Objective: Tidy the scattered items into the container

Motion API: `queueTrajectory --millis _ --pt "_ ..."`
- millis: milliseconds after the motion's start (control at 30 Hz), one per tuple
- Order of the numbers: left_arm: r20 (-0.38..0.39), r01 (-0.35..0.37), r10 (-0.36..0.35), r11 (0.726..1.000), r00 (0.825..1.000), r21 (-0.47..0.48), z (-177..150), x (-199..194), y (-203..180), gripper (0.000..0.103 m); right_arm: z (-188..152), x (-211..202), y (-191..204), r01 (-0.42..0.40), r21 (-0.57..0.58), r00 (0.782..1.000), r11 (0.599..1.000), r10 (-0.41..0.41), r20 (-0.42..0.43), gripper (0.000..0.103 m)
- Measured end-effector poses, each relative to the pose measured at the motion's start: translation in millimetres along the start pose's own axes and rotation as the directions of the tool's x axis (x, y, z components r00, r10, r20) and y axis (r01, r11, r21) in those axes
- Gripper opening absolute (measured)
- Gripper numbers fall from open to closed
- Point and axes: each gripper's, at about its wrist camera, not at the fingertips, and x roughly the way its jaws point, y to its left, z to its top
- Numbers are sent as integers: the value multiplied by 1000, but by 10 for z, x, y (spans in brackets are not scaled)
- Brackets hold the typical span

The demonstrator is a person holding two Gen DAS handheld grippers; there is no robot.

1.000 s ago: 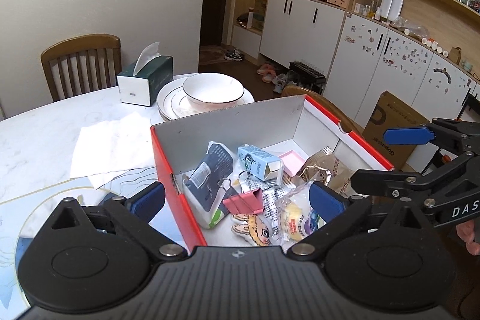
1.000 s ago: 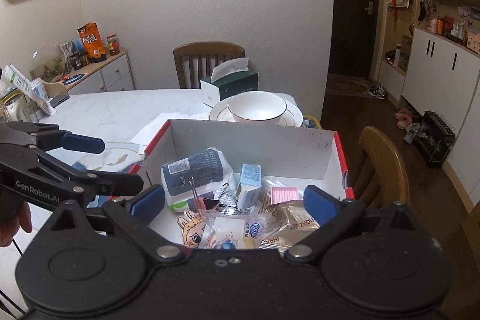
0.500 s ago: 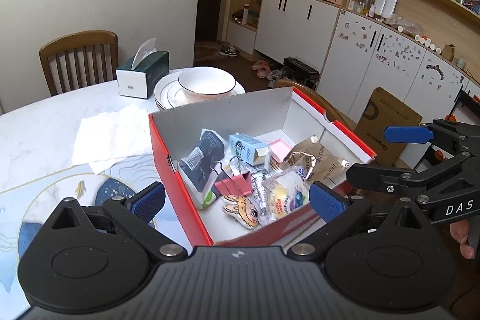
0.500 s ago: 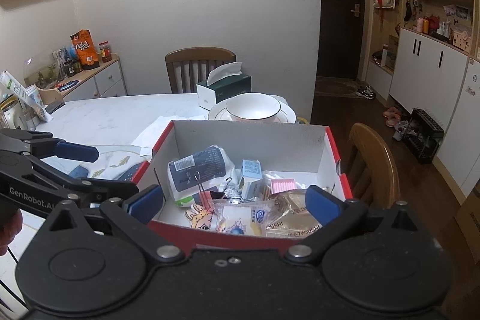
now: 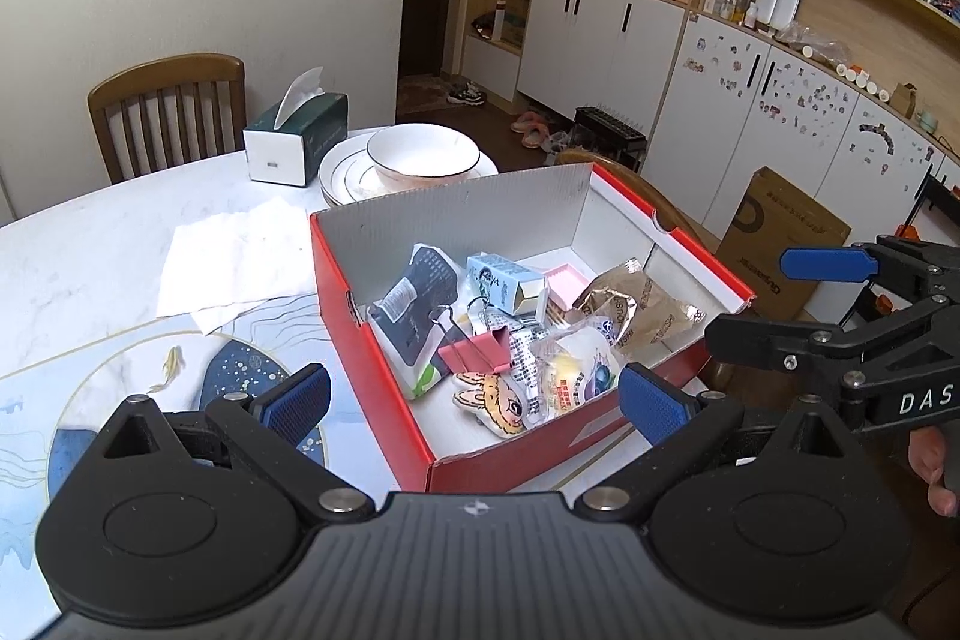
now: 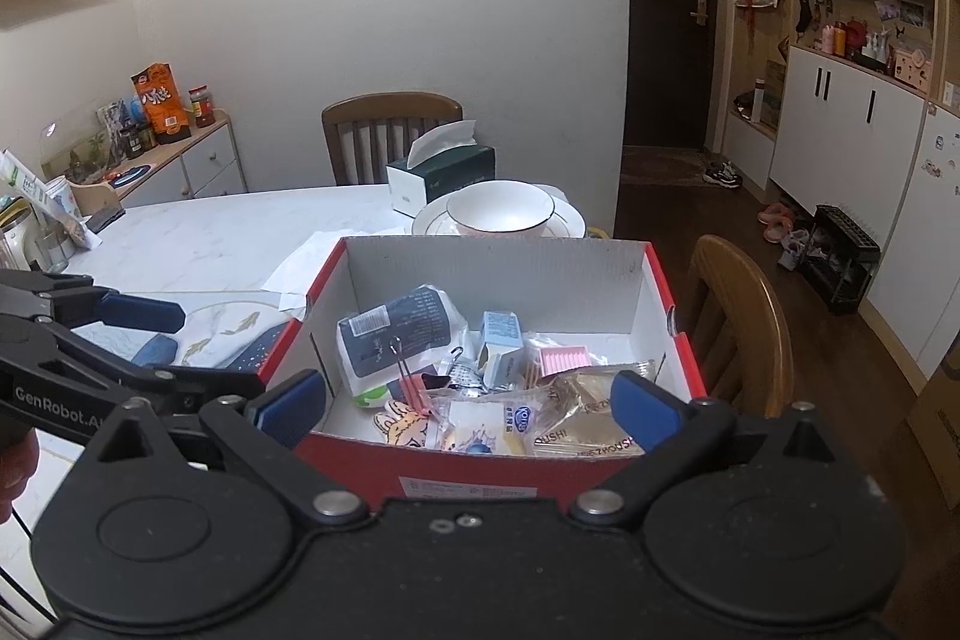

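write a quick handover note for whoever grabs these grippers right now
Left gripper: open, holding nothing, hanging over the near left corner of the red box.
Right gripper: open, holding nothing, at the box's near wall.
In the box: pink binder clip, dark pouch, small blue carton, pink pad, cartoon charm, snack packets.
Done: those small items are inside.
Left: on the table only tissue sheets, tissue box and bowl on plates show; I cannot tell if those belong in the box.
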Motion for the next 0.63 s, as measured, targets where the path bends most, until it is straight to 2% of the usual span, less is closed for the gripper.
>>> queueTrajectory --millis 633 --pt "-3 5 -5 1000 1000 2 -40 -29 12 103 -28 10 24 23 29 1000 999 -23 -16 101"
